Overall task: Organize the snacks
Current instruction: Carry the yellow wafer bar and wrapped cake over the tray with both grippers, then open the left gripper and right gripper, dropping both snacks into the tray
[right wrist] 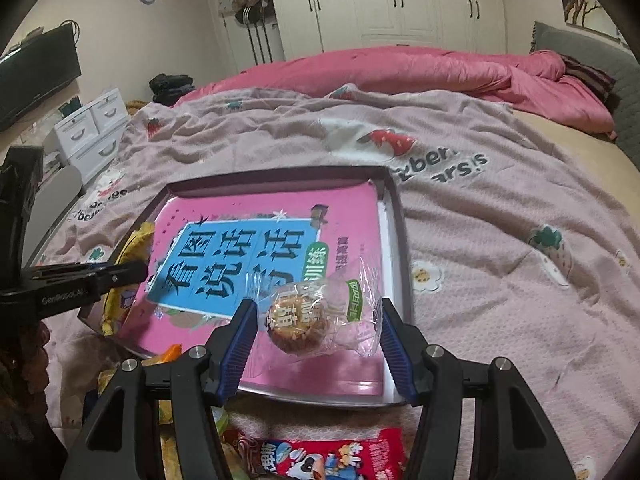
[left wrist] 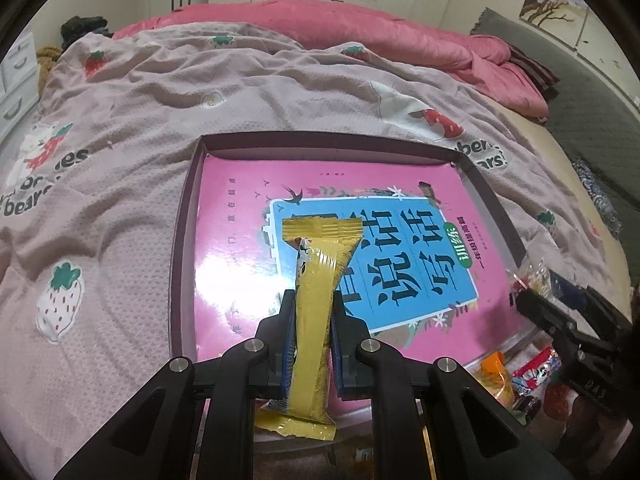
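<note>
A shallow dark-rimmed tray lies on the bed with a pink and blue book in it. My left gripper is shut on a long yellow snack packet, held above the tray's near left part. It also shows at the left of the right wrist view. My right gripper is open, its jaws on either side of a round cake in a clear wrapper that rests on the book. It also shows in the left wrist view.
Loose snacks lie at the tray's near edge: a red packet and orange and yellow packets. A pink strawberry blanket covers the bed. A pink quilt is bunched at the back. White drawers stand at left.
</note>
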{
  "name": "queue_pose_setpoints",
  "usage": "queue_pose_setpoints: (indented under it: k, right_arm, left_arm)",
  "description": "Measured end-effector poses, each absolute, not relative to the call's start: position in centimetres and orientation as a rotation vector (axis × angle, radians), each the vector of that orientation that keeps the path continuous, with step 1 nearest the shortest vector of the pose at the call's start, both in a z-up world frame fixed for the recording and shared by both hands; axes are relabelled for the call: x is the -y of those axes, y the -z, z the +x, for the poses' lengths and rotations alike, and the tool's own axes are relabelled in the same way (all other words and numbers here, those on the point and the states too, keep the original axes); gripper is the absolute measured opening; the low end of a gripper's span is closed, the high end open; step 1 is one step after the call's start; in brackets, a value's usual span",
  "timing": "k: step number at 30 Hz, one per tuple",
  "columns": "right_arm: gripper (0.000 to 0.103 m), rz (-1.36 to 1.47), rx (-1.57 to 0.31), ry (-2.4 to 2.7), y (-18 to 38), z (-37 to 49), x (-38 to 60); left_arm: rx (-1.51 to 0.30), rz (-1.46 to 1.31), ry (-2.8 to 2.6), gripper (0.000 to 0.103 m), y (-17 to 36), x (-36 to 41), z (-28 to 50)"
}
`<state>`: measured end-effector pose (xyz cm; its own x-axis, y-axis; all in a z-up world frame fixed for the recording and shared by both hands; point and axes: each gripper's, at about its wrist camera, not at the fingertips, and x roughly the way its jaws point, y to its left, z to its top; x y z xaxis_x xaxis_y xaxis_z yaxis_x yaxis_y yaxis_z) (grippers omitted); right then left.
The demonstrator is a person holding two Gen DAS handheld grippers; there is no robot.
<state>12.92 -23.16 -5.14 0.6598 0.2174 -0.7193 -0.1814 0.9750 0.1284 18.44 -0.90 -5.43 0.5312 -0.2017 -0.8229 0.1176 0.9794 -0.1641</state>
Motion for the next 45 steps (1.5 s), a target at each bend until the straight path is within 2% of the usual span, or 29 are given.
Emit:
queue_pose_setpoints:
  k: [20,33,39,43,45]
  right_arm:
    - [0.061,0.045,-0.890,-0.212,6.9,13.5,22.9]
    - [0.061,0.041,-0.869,-0.204,6.5,13.4,23.0]
    - [0.062,-0.005,-0.821,-0.211,5.6,12.9,22.4]
    - [0.063,-0.017,-0.809,-0.211,5.3,12.8,22.2]
    - [0.064,-0.017,-0.802,-0.211,5.2,12.8,22.3]
  left_arm:
    - [-0.994,-0.006,0.177,0.016,6.1,1.6,18.4]
    - [-0.999,0.017,0.190,0.018,5.5,1.8,17.8]
    - [-1.004,0.007,0.200,0.026,5.2,2.0,17.6]
    - [-0.993,-0.005,0.215,0.042,4.8,2.0,17.3]
    - [-0.990,-0.009,0.213,0.043,4.6,1.9,17.3]
